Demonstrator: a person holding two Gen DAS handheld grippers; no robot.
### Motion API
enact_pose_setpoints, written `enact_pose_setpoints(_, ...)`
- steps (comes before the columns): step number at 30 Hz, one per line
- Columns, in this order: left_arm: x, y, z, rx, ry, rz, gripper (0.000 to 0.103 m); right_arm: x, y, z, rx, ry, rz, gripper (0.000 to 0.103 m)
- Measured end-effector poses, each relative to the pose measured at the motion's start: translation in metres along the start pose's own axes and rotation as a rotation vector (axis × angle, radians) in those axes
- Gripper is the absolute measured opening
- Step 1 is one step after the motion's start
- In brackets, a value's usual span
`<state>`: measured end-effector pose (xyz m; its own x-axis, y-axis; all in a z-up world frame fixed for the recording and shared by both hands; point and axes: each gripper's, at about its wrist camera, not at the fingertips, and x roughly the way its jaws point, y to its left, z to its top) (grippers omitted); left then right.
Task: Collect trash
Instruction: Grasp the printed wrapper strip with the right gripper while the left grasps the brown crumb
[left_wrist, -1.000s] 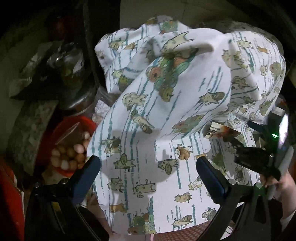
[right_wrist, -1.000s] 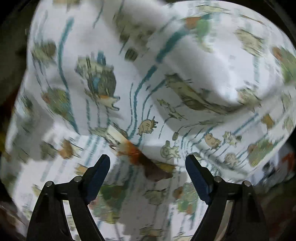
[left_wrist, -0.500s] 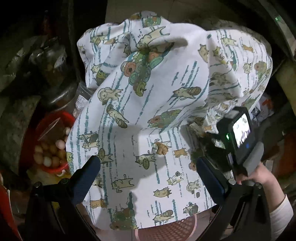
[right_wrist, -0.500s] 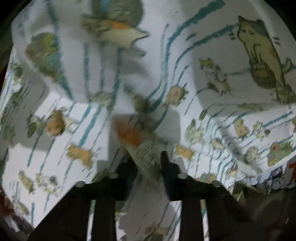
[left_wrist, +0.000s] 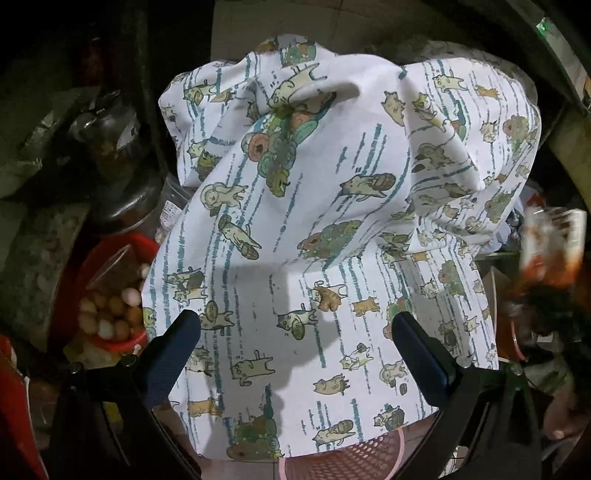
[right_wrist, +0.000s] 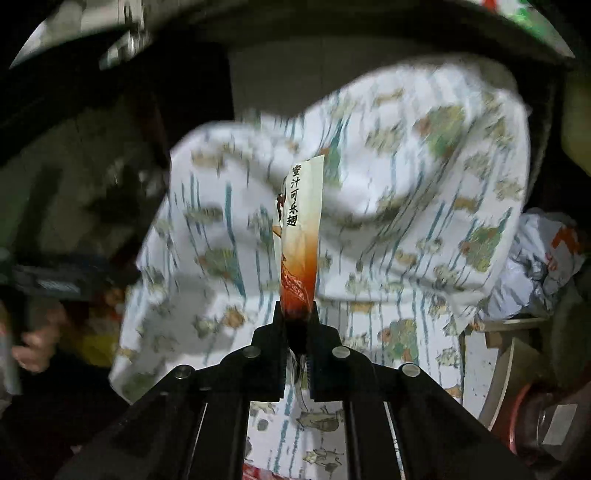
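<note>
Right gripper jaws just closed on the wrapper, lifted off the cloth; left gripper jaws apart, empty. Bin next.

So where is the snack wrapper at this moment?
In the right wrist view the snack wrapper stands upright at centre, pinched in the right gripper, in front of the cat-print cloth.
</note>
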<state>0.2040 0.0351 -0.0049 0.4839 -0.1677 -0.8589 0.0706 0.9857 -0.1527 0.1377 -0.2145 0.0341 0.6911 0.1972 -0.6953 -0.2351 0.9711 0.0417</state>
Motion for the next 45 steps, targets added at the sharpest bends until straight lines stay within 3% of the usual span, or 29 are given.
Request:
enact_pose_setpoints(3,0.004,-0.004,0.0,0.01,-0.005,0.03,0.102,-0.005,-0.017,0.0,0.059,-0.025,-0.006,0.009)
enact_pose_setpoints(4,0.006,-0.006,-0.001,0.022,-0.01,0.054,0.102,0.0,-0.021,-0.003,0.077,-0.024,-0.048,0.009)
enact_pose_setpoints(7,0.011,-0.015,-0.003,0.075,-0.028,0.126,0.103,0.019,-0.032,-0.011,0.114,0.038,-0.108,0.009)
enact_pose_setpoints(9,0.017,-0.018,-0.003,0.076,-0.011,0.114,0.102,0.033,-0.043,-0.018,0.147,0.086,-0.1,0.009)
enact_pose_setpoints(14,0.034,-0.016,0.007,0.013,0.036,0.065,0.103,0.036,-0.04,-0.026,0.125,0.075,-0.093,0.009)
enact_pose_setpoints(17,0.048,-0.011,0.016,-0.024,0.094,0.021,0.103,0.045,-0.047,-0.032,0.195,0.14,-0.031,0.009)
enact_pose_setpoints(20,0.061,-0.008,0.025,-0.022,0.108,0.012,0.102,0.051,-0.05,-0.037,0.19,0.176,-0.068,0.009)
enact_pose_setpoints(23,0.076,-0.016,0.024,-0.004,0.124,0.019,0.092,0.053,-0.049,-0.038,0.168,0.191,-0.086,0.009)
enact_pose_setpoints(27,0.108,-0.03,0.015,-0.046,0.214,-0.06,0.081,0.057,-0.054,-0.038,0.181,0.208,-0.08,0.009)
enact_pose_setpoints(32,0.138,-0.053,0.007,0.006,0.233,0.041,0.071,0.059,-0.076,-0.037,0.272,0.234,-0.093,0.009)
enact_pose_setpoints(34,0.148,-0.055,0.006,0.002,0.246,0.051,0.056,0.062,-0.083,-0.035,0.294,0.236,-0.104,0.009)
enact_pose_setpoints(35,0.152,-0.056,0.005,0.005,0.259,0.05,0.042,0.063,-0.087,-0.035,0.305,0.238,-0.108,0.009)
enact_pose_setpoints(36,0.156,-0.057,0.002,0.008,0.275,0.052,0.038,0.064,-0.089,-0.035,0.314,0.241,-0.108,0.009)
enact_pose_setpoints(45,0.173,-0.047,-0.003,-0.019,0.301,0.077,0.038,0.067,-0.085,-0.038,0.288,0.263,-0.111,0.009)
